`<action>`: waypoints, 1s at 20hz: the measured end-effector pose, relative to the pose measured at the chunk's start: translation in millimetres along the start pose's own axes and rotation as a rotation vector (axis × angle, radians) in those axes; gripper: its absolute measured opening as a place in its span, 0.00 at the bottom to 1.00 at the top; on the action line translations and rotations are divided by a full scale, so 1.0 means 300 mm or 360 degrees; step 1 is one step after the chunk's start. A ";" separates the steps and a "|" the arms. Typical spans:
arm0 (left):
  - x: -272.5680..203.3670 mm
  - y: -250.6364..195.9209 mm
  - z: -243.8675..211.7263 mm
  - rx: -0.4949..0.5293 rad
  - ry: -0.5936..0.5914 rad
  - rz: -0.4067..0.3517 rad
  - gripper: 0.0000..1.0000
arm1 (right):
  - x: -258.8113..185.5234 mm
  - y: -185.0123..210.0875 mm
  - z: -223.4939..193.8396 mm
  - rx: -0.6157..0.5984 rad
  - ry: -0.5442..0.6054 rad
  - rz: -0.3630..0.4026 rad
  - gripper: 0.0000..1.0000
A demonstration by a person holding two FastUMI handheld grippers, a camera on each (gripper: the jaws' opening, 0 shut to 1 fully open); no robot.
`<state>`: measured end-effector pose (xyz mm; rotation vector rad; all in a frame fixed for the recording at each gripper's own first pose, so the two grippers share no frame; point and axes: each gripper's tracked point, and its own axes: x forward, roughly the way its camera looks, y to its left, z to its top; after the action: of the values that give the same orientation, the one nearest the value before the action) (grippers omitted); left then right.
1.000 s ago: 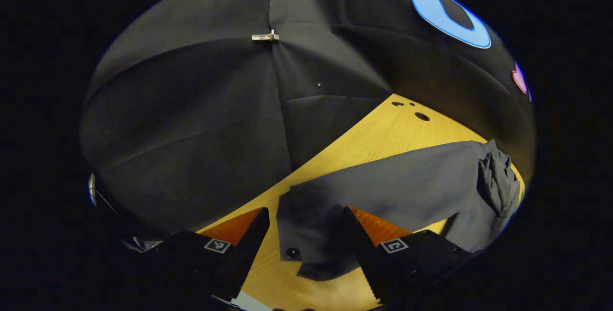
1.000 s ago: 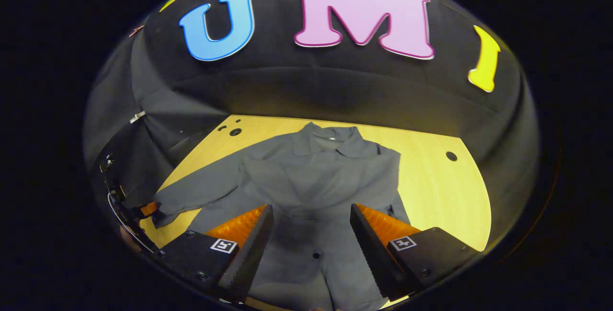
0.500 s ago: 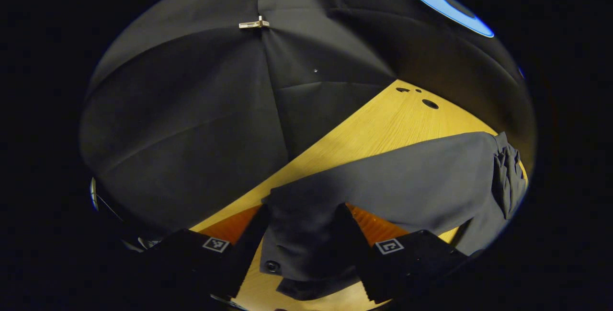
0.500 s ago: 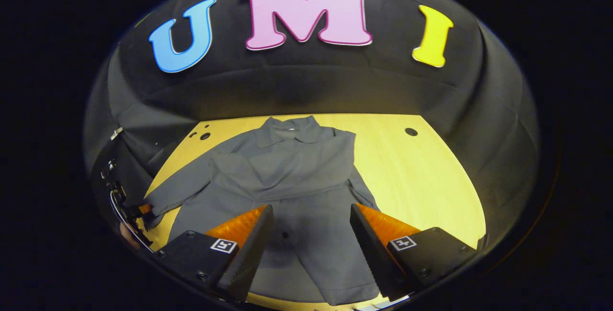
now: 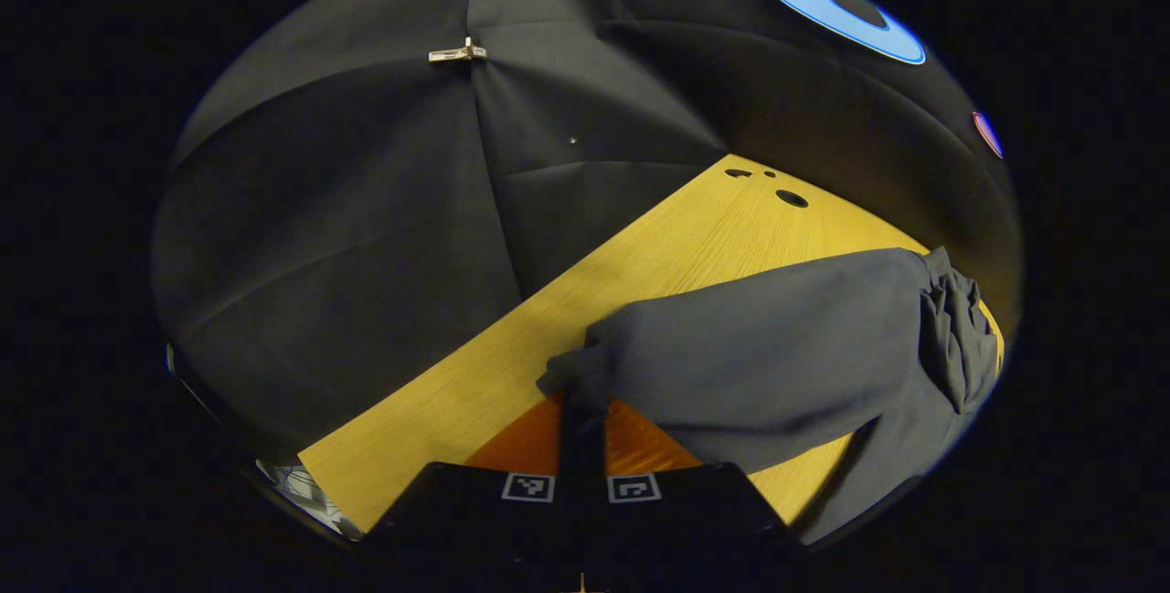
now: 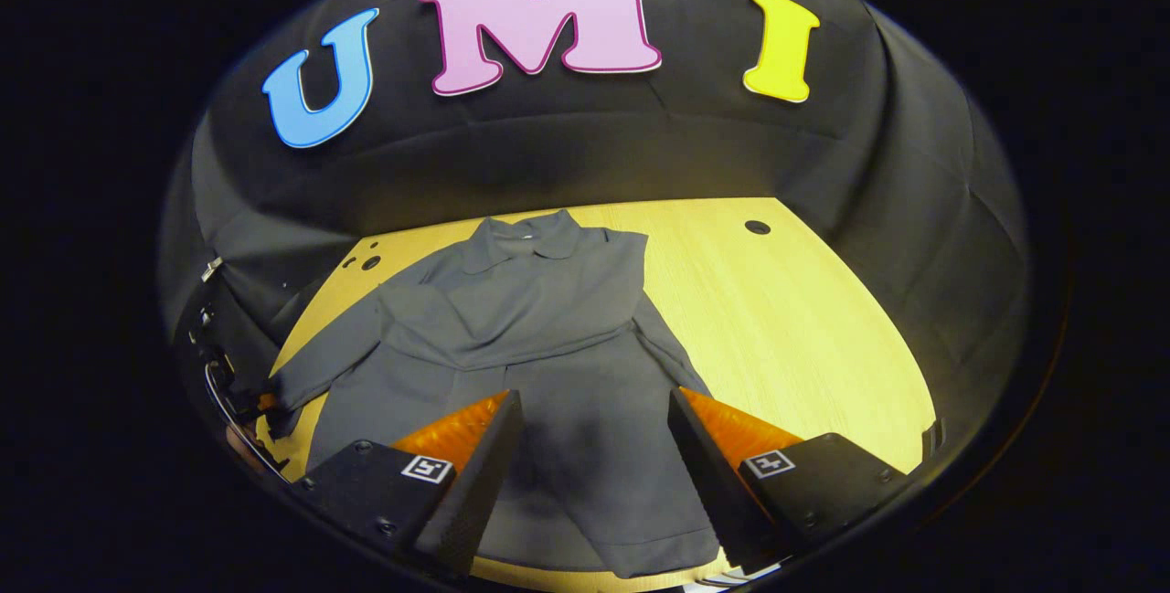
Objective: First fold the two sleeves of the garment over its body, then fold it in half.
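Item 1. Pale yellow wood-grain bench, carrying everything listed here; several dark round holes are showing in its top, well clear of the garment. No containers are standing on it.

Item 2. Dark grey collared long-sleeved cloth garment, lying flat on the bench with its collar toward the far edge and its hem toward the near edge. One sleeve appears to be lying already across the garment's chest, which suggests the first sleeve fold is done. The other sleeve is stretching out sideways from the garment's body, away from the chest, and is awaiting its fold.

Item 3. Right gripper, hovering over the garment's lower half near the hem, jaws spread wide and gripping nothing; probably waiting its turn for the half fold.

Item 4. Left gripper, sitting at the outstretched sleeve's cuff end, farthest from the garment's body. Jaws are clenched together on the cuff cloth, which is bunching at their tips. The grip is presumably there to carry the sleeve over the body.
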<state>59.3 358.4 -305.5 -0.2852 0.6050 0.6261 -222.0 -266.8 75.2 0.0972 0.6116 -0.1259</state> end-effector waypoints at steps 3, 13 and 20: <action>-0.047 -0.056 0.050 0.0011 -0.0047 -0.0015 0.06 | 0.014 -0.033 -0.025 -0.0024 0.0029 0.0009 0.99; -0.310 -0.384 0.463 0.0105 -0.0399 -0.0279 0.05 | 0.030 -0.126 -0.049 -0.0028 0.0078 0.0031 0.99; -0.511 -0.851 0.578 0.0329 -0.0559 -0.0661 0.05 | 0.026 -0.183 -0.043 -0.0004 0.0066 0.0055 0.99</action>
<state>195.4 162.0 -57.1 -0.0961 0.2552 0.2008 -231.1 -320.1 57.2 0.1080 0.6508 -0.0900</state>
